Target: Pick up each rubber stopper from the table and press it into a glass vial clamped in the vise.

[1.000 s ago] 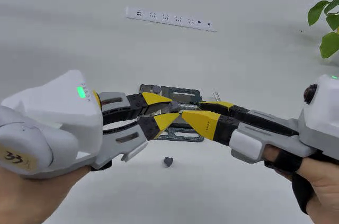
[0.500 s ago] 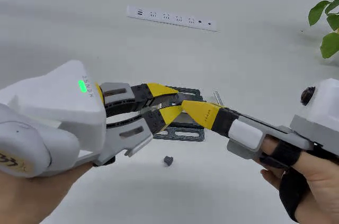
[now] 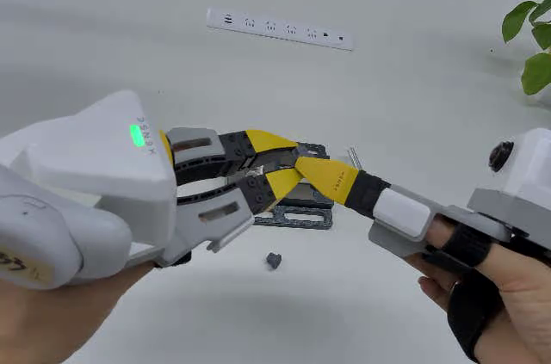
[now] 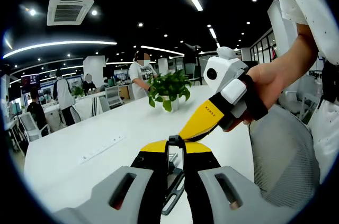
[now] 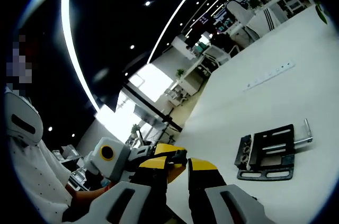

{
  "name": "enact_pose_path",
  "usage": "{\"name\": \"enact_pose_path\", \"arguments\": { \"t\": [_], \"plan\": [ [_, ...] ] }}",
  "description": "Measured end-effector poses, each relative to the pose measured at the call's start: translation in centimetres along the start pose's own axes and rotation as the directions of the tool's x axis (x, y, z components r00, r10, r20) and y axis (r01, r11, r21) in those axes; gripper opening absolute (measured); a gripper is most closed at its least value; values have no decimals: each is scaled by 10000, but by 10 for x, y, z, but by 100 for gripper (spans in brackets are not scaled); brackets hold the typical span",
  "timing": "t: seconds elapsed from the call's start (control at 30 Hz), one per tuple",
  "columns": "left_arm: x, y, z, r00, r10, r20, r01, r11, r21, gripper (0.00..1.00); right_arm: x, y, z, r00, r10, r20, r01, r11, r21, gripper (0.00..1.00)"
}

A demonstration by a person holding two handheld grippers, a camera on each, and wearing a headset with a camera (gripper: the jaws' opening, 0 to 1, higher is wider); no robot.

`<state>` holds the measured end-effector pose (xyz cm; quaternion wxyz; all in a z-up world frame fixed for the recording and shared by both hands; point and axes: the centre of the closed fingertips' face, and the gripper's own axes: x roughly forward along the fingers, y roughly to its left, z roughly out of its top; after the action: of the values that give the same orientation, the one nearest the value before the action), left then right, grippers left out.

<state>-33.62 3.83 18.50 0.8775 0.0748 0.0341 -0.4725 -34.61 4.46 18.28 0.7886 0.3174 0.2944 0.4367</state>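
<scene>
My left gripper [image 3: 281,163] comes in from the left, its jaws closed on a small dark rubber stopper [image 4: 174,140] at the tips. Reaching in from the right, my right gripper [image 3: 299,163] has its yellow jaws together, and their tip touches that stopper. Both sets of tips meet in the air above the dark vise [image 3: 301,209], which they partly hide. The right gripper view shows the vise [image 5: 267,152] lying flat on the white table, its handle to the right. A second dark stopper [image 3: 273,260] lies on the table in front of the vise. I cannot make out any vial.
A white power strip [image 3: 280,28] lies at the far side of the table. A potted plant [image 3: 532,37] stands at the right edge. Beyond the table, people stand among the desks and chairs of an open office.
My right gripper has moved left and up to meet the left gripper's tips, and its two jaws now look like one. The left gripper has risen slightly.
</scene>
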Motion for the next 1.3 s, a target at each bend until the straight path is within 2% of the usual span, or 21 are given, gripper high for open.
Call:
{"name": "enact_pose_path", "arguments": {
  "t": [0.7, 0.87, 1.07, 1.3],
  "plan": [
    [-2, -2, 4, 9998, -205, 42, 205, 9998, 80, 6, -1, 2, -1, 9997, 137, -178, -138, 9999, -74, 6],
    [-3, -5, 3, 9990, -433, -90, 435, 9988, 214, 7, -1, 2, -2, 9994, 154, -303, -158, 9998, -134, 6],
    [-6, -8, -2, 9966, -695, -439, 719, 9958, 562, 9, -3, 2, -3, 9985, 193, -505, -214, 9990, -405, 6],
    [-12, -11, -6, 9935, -944, -643, 977, 9939, 507, 14, -8, -2, -4, 9948, 92, -1010, -215, 9923, -1220, 6]
  ]
}}
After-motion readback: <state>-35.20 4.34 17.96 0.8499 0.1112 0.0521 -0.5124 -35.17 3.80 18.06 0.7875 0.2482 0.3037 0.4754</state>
